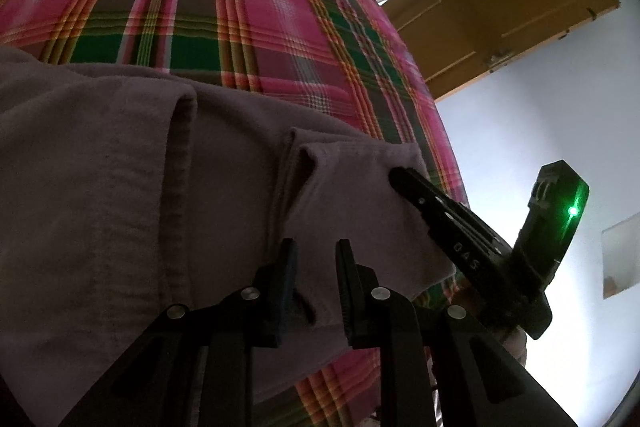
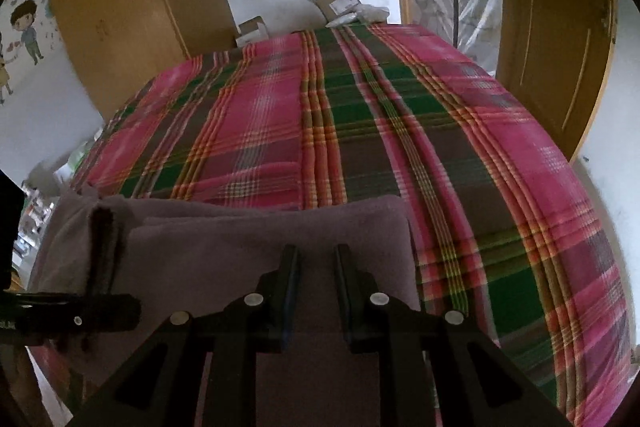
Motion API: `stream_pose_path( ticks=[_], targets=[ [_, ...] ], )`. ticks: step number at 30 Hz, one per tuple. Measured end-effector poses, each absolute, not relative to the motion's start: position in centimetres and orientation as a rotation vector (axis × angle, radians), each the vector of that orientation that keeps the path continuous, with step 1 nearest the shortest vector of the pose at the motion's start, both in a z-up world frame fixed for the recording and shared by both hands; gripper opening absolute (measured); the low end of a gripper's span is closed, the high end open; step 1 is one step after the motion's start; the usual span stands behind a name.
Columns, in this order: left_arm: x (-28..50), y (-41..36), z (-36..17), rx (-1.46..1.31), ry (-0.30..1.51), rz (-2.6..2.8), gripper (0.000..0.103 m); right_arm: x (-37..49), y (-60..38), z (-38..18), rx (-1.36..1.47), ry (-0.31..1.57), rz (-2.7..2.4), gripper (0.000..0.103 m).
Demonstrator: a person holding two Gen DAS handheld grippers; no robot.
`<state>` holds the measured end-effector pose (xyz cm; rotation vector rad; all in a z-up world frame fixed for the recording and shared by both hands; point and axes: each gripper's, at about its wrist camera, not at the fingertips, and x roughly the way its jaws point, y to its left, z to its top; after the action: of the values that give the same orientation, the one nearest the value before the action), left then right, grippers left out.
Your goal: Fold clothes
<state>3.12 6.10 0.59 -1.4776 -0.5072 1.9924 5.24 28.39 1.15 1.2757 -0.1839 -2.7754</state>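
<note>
— Item?
— One mauve garment [image 1: 120, 167], lying on the plaid bedspread [image 1: 260, 7] at its near edge, with layers overlapping and creases showing.

— Grippers?
— Left gripper [image 1: 316, 291]: jaws apart, astride the garment's hem. Right gripper [image 2: 316, 291]: jaws apart, above the garment's right end.

— Progress?
— Partly folded, I'd judge; whether more folds remain, cannot tell.

The garment [image 2: 260, 251] lies on the bed [image 2: 400, 131] at its near edge (boxes [image 2: 336, 5] behind), door [image 2: 560, 39] to the right.
</note>
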Motion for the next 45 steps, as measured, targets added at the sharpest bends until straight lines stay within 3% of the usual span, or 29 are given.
stream_pose_path(
  ticks=[7, 19, 33, 39, 45],
  targets=[
    [3.8, 5.1, 1.6, -1.451, -0.53, 2.002, 0.02, 6.6, 26.9, 2.2, 1.238, -0.174, -2.779, 0.019],
    [6.2, 0.4, 3.4, -1.352, -0.587, 2.096, 0.02, 7.9, 20.6, 2.8, 1.097, 0.03, -2.754, 0.019],
    [8.3, -8.9, 3.2, -1.309, -0.809, 2.223, 0.02, 3.6, 17.5, 1.4, 1.292, 0.076, -2.747, 0.019],
    [8.5, -13.6, 3.1, -1.314, -0.874, 2.319, 0.02, 6.7, 15.1, 4.0, 1.096, 0.072, -2.709, 0.019],
    [8.4, -17.7, 2.3, -1.349, -0.898, 2.411, 0.026, 9.7, 10.2, 5.1, 0.926, 0.112, -2.559, 0.03]
  ],
)
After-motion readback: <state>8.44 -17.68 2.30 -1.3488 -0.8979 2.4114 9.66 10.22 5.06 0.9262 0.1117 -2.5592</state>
